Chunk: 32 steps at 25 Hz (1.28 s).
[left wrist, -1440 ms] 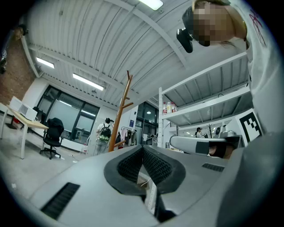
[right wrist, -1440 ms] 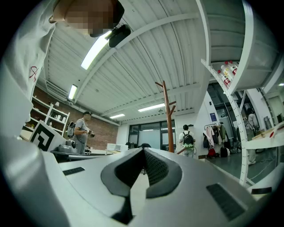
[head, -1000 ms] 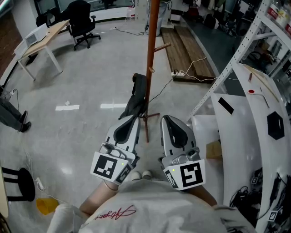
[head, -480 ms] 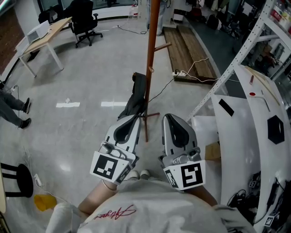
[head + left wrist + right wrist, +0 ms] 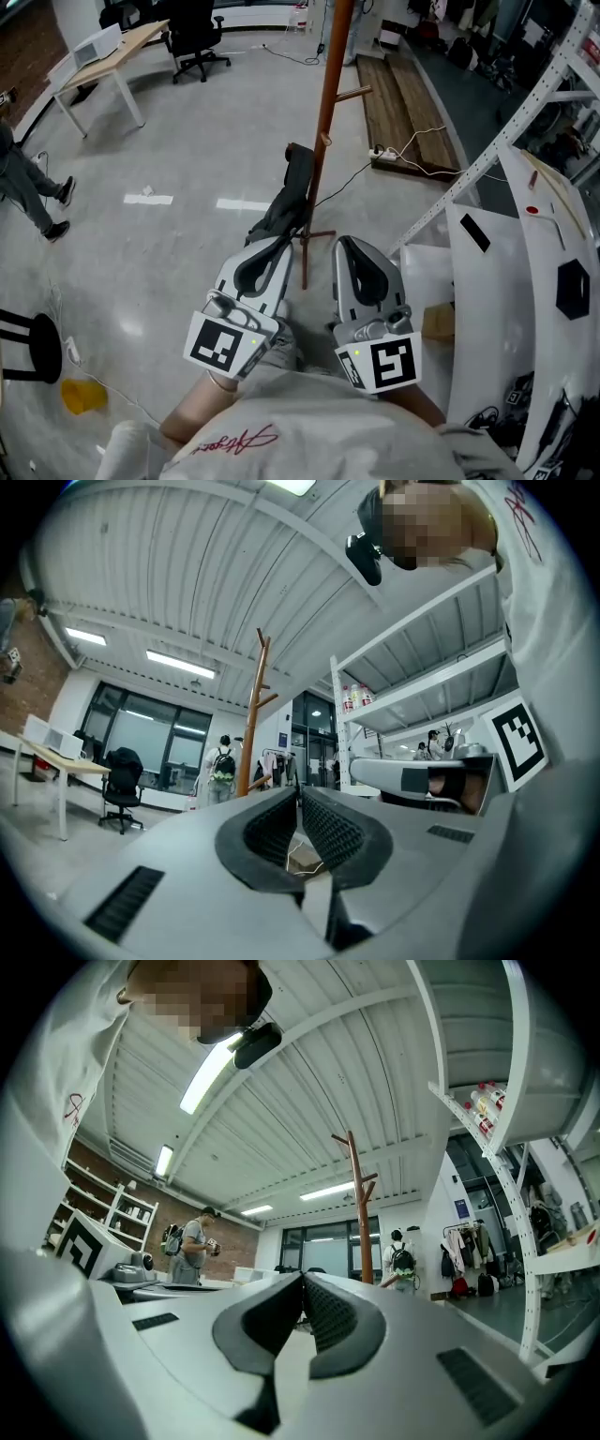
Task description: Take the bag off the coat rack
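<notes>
The coat rack (image 5: 323,141) stands on the floor (image 5: 169,253) straight ahead. The bag (image 5: 286,202) hangs low on its left side, against the pole. The left gripper (image 5: 277,242) and right gripper (image 5: 345,246) sit side by side in front of the rack, the left one just short of the bag. Behind the rack, planks (image 5: 403,103) lie on the floor, with a power strip (image 5: 380,152) at their near end. A shelf frame (image 5: 506,141) rises at the right. Far left stands a table (image 5: 112,52), with a chair (image 5: 197,28) to its right. A stool (image 5: 23,342) is at the near left edge.

The coat rack (image 5: 324,131) is cut off at the top, and the left gripper (image 5: 277,242) covers part of the bag (image 5: 289,195).
</notes>
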{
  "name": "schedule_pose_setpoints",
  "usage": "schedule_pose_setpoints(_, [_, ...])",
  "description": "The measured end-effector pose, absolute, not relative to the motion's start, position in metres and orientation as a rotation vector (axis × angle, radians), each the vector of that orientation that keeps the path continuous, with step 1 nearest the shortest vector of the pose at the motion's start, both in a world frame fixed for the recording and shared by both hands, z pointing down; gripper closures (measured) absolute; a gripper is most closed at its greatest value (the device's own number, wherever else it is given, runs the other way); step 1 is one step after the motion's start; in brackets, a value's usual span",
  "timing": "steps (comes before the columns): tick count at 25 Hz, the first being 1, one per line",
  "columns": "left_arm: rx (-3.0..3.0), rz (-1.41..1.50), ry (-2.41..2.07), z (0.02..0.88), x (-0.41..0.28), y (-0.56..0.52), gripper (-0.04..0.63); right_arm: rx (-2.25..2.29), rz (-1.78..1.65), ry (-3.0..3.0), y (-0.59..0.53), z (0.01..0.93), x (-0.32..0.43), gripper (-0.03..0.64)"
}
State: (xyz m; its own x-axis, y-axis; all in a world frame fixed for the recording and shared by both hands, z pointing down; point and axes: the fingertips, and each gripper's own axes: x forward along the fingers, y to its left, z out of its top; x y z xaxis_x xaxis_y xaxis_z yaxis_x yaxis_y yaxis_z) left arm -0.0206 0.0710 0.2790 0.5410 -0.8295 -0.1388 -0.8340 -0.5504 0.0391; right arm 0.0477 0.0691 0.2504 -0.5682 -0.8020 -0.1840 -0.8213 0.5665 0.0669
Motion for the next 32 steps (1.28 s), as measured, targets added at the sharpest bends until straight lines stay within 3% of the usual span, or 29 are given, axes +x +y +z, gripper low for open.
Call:
schedule_pose_setpoints(13, [-2.697,0.242,1.489,0.280,-0.030,0.021,0.577,-1.398,0.221,2.657,0.020,0.254,0.040,0.597])
schedule_pose_setpoints(32, [-2.716,0.216,1.441,0.269,-0.055,-0.153,0.577,-1.459,0.225,2.626,-0.149,0.244,0.006,0.597])
